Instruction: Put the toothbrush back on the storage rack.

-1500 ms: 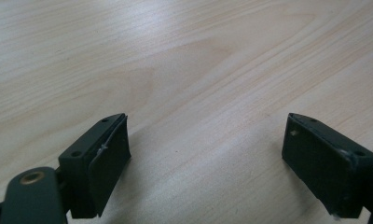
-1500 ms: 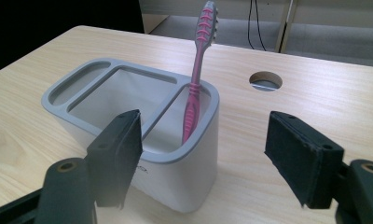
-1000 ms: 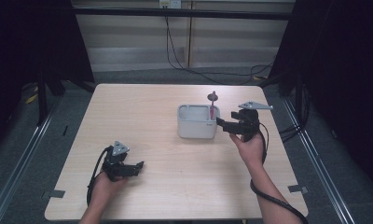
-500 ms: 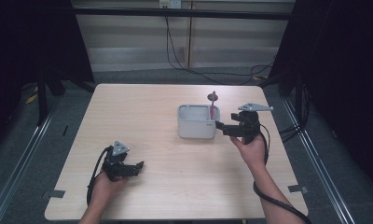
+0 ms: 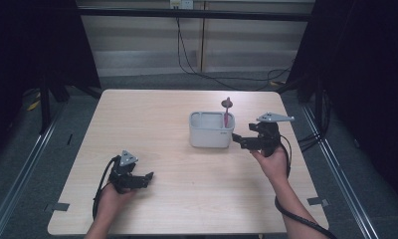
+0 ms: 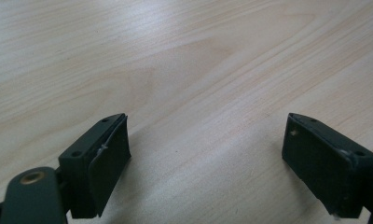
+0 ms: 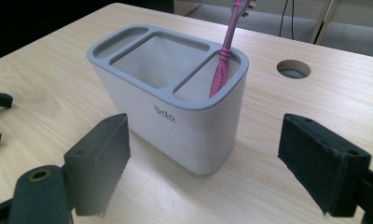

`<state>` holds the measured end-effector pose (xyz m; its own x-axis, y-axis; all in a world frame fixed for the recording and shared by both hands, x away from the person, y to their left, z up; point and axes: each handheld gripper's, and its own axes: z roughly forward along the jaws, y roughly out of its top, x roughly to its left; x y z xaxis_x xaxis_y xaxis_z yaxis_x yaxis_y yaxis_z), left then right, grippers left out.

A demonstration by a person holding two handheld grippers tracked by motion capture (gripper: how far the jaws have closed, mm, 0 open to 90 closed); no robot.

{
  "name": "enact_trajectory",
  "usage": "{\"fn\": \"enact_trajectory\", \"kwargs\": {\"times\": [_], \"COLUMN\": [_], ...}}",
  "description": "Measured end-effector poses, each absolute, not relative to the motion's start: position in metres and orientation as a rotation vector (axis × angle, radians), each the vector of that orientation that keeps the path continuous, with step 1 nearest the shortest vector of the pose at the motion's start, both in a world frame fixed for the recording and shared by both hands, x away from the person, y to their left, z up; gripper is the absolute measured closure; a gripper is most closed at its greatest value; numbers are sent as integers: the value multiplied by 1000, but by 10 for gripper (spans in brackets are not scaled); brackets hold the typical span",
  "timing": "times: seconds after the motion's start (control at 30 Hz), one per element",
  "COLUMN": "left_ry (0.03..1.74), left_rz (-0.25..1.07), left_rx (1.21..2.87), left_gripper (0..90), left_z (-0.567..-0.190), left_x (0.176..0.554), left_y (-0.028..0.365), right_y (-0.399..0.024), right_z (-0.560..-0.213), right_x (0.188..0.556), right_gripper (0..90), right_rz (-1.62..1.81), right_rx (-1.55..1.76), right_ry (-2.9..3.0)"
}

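While the pink toothbrush (image 7: 224, 51) leans in the holder (image 7: 175, 116) | right gripper (image 5: 244, 141) beside holder, jaws just opened, empty | left gripper (image 5: 140, 180) jaws apart | toothbrush likely light, stiff, slippery; grasp mid-handle.

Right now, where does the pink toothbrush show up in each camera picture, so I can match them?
High view: the pink toothbrush stands right of centre, in the right end of the white holder.
Left gripper view: bare table between open jaws; the toothbrush is not in it.
Right gripper view: the toothbrush leans at top centre, in the holder's right-hand compartment.
Shared landmark: the light wood table top.
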<state>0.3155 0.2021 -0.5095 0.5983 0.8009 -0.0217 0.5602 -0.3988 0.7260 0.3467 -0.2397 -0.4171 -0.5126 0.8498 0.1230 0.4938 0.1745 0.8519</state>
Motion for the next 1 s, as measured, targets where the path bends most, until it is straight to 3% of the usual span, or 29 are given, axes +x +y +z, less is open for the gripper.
{"fn": "enact_trajectory", "kwargs": {"times": [1.0], "left_ry": [1072], "left_rz": [433], "left_rx": [2114], "left_gripper": [146], "left_z": [-509], "left_x": [315], "left_y": [202], "right_y": [-263], "right_z": [-433], "right_x": [326], "right_gripper": [168], "right_rz": [1229], "right_rx": [1294], "right_ry": [2103]}}
